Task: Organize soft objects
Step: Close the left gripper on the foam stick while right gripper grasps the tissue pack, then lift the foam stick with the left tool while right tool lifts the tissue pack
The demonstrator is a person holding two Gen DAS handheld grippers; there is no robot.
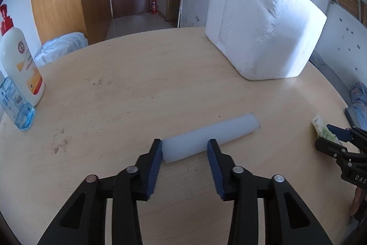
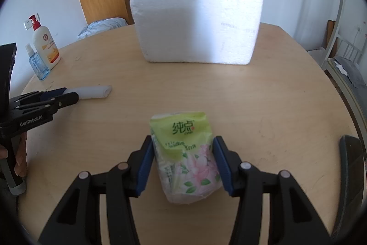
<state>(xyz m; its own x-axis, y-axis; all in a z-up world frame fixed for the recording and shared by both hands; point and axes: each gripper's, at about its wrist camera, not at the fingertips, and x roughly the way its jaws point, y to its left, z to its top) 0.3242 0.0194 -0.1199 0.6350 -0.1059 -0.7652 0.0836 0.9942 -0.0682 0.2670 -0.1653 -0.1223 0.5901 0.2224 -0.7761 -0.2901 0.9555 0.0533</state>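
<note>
A white foam roll (image 1: 229, 128) lies slantwise on the round wooden table (image 1: 137, 84). My left gripper (image 1: 184, 148) stands open over its near left end: the left pad is at the roll's end face and the right finger crosses in front of the roll. The right wrist view shows the same roll (image 2: 96, 91) sticking out past the left gripper (image 2: 66, 93). My right gripper (image 2: 183, 146) is shut on a green flowered tissue pack (image 2: 183, 153), with both blue pads against its sides. The pack (image 1: 321, 130) and right gripper (image 1: 339, 137) show at the far right of the left wrist view.
A big white polystyrene box (image 1: 263, 33) (image 2: 197, 13) stands at the table's far side. A lotion bottle (image 1: 18, 61) (image 2: 45, 45) and a small blue spray bottle (image 1: 16, 107) (image 2: 37, 63) stand at the left edge. A hand (image 2: 19, 157) holds the left gripper's handle.
</note>
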